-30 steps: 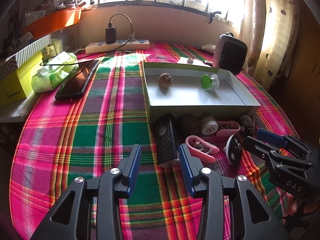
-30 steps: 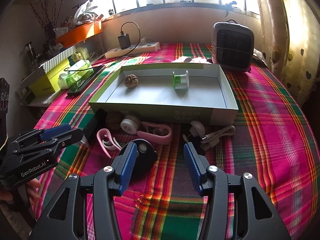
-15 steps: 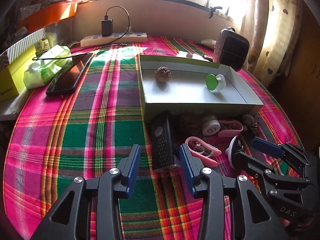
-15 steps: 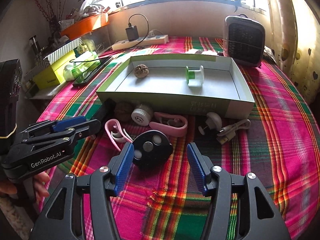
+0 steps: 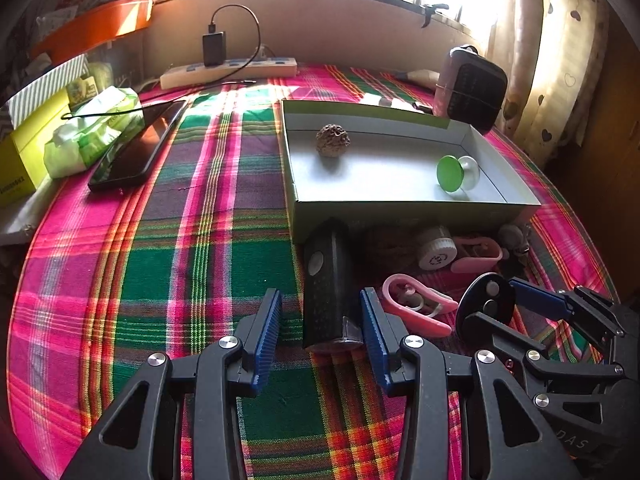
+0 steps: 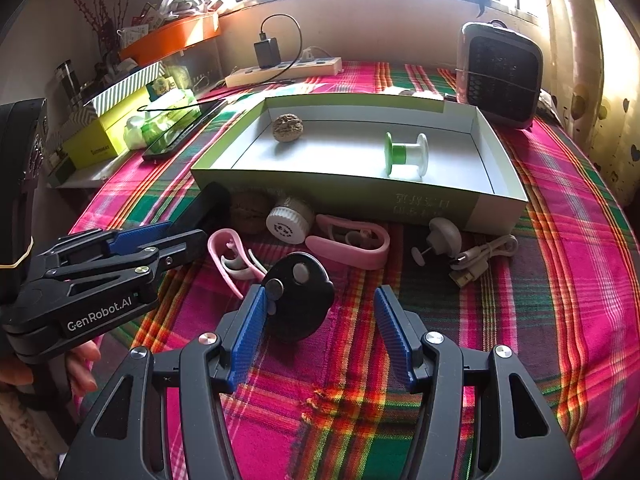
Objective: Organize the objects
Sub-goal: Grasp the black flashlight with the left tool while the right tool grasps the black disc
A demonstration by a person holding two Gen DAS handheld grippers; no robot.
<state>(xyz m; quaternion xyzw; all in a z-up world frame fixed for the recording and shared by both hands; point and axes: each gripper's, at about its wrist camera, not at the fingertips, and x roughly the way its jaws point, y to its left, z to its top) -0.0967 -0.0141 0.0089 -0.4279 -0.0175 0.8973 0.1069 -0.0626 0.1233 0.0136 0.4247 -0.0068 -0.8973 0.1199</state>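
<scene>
Left hand-held gripper (image 5: 320, 322) is spread wide and low over the plaid cloth, lower centre of the left wrist frame. The black remote-like device (image 5: 326, 288) lies lengthwise between its fingers, near end touching or almost touching the right pad; nothing gripped yet. The lengthwise line-up suits a squeeze across the narrow sides.

Right hand-held gripper (image 6: 320, 320) is also wide, holding nothing, lower centre of the right wrist frame. The round black 2-button fob (image 6: 298, 296) sits against its left pad, with a clear gap to the other pad. Probably about to close on it.

The shallow box tray (image 6: 352, 190) in mid frame already holds 2 things: a walnut (image 6: 287, 128) toward its upper left and a green-and-white spool (image 6: 406, 154) toward its right. So the tray is likely the sorting target.

Still loose on the desk in front of the tray's near wall: a white round cap (image 6: 286, 222), 2 pink ear hooks (image 6: 232, 258), (image 6: 350, 240), a small grey mushroom-shaped knob (image 6: 438, 236), a beige USB cable (image 6: 482, 258) and a second walnut (image 6: 250, 210) in shadow. They are clustered tight, so neighbours could get nudged during a pick.
</scene>
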